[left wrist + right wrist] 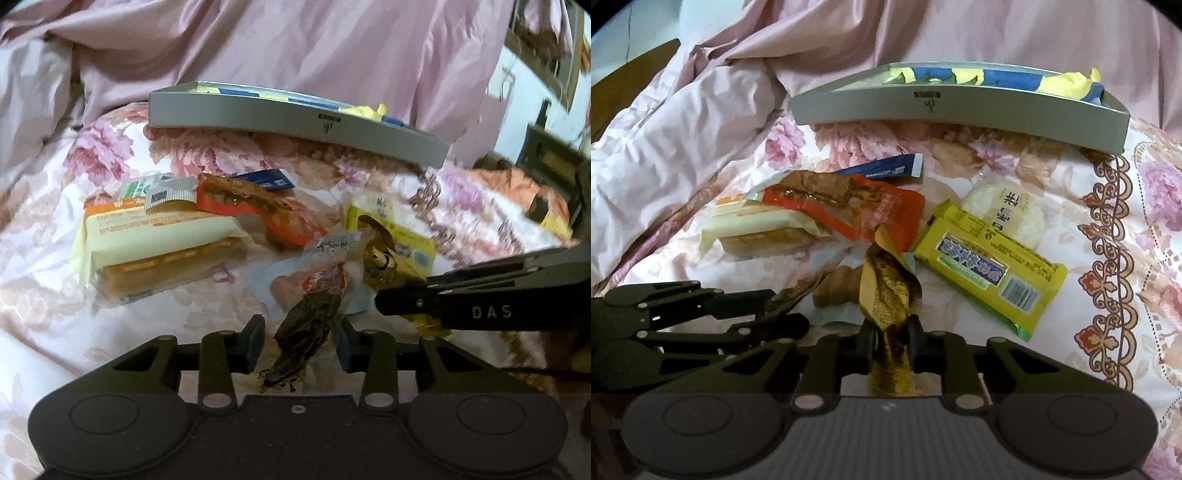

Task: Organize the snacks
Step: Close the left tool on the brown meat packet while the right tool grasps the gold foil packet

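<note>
My left gripper [300,339] is shut on a dark brown snack packet [306,332] in a clear wrapper, at the near edge of the snack pile. The right wrist view shows that left gripper [783,310] coming in from the left with the packet in its tips. My right gripper [892,343] is shut on a crumpled gold-brown packet [886,295] that stands up between its pads. In the left wrist view the right gripper [384,302] reaches in from the right over this gold packet [380,258]. A grey tray [923,110] at the back holds yellow and blue packets.
Loose snacks lie on the floral bedspread [1108,258]: a cream and orange cracker pack [155,243], a red packet [871,210], a blue sachet [886,168], a yellow bar [990,273] and a round white rice cracker [1008,214]. A pink quilt [683,147] is heaped behind and to the left.
</note>
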Motion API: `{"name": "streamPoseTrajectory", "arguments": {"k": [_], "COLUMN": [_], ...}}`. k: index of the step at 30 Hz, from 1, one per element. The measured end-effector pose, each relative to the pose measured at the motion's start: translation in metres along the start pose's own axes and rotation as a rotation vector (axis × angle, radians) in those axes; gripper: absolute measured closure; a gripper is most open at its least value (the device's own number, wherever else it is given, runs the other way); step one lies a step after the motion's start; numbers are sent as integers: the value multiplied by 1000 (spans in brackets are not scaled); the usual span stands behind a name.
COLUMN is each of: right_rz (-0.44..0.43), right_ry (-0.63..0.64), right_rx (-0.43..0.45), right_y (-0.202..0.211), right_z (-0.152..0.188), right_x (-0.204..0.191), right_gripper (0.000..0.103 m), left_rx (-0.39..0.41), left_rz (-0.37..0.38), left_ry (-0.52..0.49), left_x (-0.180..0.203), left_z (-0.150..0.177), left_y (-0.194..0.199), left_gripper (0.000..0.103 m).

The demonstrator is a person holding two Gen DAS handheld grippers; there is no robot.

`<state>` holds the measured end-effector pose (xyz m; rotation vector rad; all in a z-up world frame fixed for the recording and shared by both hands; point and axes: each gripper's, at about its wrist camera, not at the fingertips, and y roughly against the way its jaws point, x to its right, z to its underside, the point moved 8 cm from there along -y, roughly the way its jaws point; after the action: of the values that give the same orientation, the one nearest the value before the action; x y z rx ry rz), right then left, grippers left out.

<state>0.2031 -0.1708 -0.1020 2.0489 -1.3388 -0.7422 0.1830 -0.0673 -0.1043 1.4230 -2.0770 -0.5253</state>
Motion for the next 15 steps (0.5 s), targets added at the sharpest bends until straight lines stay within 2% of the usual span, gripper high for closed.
{"name": "streamPoseTrajectory", "arguments": {"k": [9, 15], "right_rz": [-17, -20], "right_ry": [-5, -43], "right_rx": [86, 162], "right_y": [13, 25], "right_z": [-10, -19], "right_x": [-3, 3], "right_gripper": [87, 86], "left_rx": [64, 145], "left_rz": [32, 55], "left_ry": [62, 97], "left_x": [0, 8], "left_z": [-5, -21], "left_y": [6, 16], "left_gripper": [61, 61]}}
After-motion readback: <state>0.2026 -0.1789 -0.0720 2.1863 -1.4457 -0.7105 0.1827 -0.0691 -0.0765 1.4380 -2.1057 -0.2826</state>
